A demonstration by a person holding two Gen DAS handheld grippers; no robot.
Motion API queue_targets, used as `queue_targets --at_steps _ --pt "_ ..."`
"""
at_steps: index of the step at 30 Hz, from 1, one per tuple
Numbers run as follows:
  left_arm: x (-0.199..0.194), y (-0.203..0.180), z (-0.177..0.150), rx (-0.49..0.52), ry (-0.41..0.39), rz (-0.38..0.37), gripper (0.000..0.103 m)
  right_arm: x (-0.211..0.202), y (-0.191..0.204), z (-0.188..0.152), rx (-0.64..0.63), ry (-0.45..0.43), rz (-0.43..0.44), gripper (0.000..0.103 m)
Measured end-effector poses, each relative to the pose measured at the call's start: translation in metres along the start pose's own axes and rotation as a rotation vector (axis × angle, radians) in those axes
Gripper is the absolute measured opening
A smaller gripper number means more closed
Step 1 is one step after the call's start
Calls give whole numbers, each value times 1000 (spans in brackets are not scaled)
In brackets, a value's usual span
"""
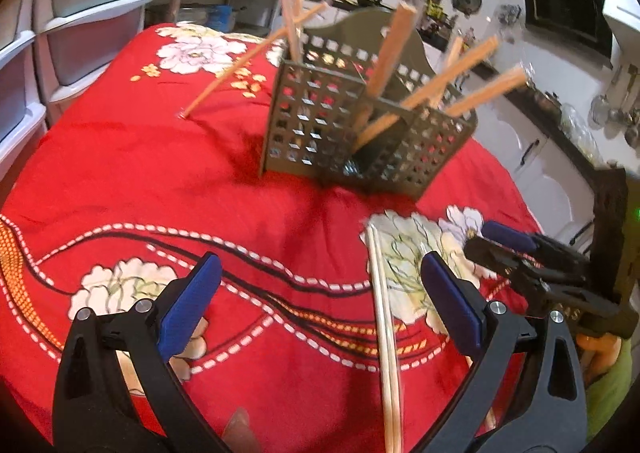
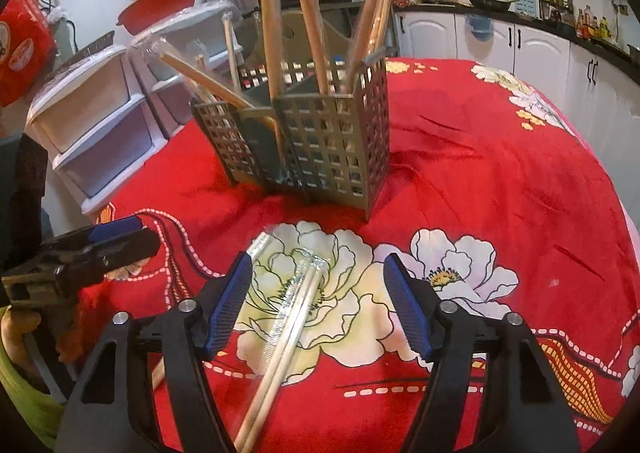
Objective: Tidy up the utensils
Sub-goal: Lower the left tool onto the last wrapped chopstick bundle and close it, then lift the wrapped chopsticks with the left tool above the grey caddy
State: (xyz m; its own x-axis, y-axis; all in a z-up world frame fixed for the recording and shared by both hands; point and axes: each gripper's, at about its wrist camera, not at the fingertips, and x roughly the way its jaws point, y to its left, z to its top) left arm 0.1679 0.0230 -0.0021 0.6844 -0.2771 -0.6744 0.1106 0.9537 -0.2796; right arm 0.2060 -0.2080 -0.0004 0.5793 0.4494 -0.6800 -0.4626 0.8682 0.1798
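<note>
A grey perforated utensil holder stands on the red floral tablecloth, with several wrapped chopsticks leaning out of its compartments. One wrapped pale pair of chopsticks lies flat on the cloth. My right gripper is open and straddles that pair just above the cloth, its pads clear of it. My left gripper is open too, with the same pair near its right finger. Each gripper shows at the edge of the other's view: the right gripper and the left gripper. A single chopstick leans against the holder's left side, its tip on the cloth.
White plastic drawer units stand beside the table's far-left edge. Kitchen cabinets and a cluttered counter run behind the table. A green sleeve shows at the lower left of the right wrist view.
</note>
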Motion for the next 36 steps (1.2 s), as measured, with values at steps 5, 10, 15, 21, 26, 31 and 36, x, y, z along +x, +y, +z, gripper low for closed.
queue_targets --at_steps 5,10,15,21,26,31,36 --pt "12 -13 -10 47 57 -44 78 19 0 0 -23 63 10 49" --pt "28 -20 -19 94 122 -52 58 41 -1 0 -18 146 34 39" --pt "40 -27 -19 148 160 -42 53 56 8 1 -67 168 15 39" --pt "56 -35 -8 204 191 -15 49 60 2 4 -91 166 -12 17" --pt "68 -44 2 234 206 0 49 55 -9 6 -56 147 0 12" --pt "82 -49 12 251 213 30 39 47 -14 11 -27 115 19 12" --pt "91 -49 22 246 209 60 19 32 -9 19 -35 65 66 11"
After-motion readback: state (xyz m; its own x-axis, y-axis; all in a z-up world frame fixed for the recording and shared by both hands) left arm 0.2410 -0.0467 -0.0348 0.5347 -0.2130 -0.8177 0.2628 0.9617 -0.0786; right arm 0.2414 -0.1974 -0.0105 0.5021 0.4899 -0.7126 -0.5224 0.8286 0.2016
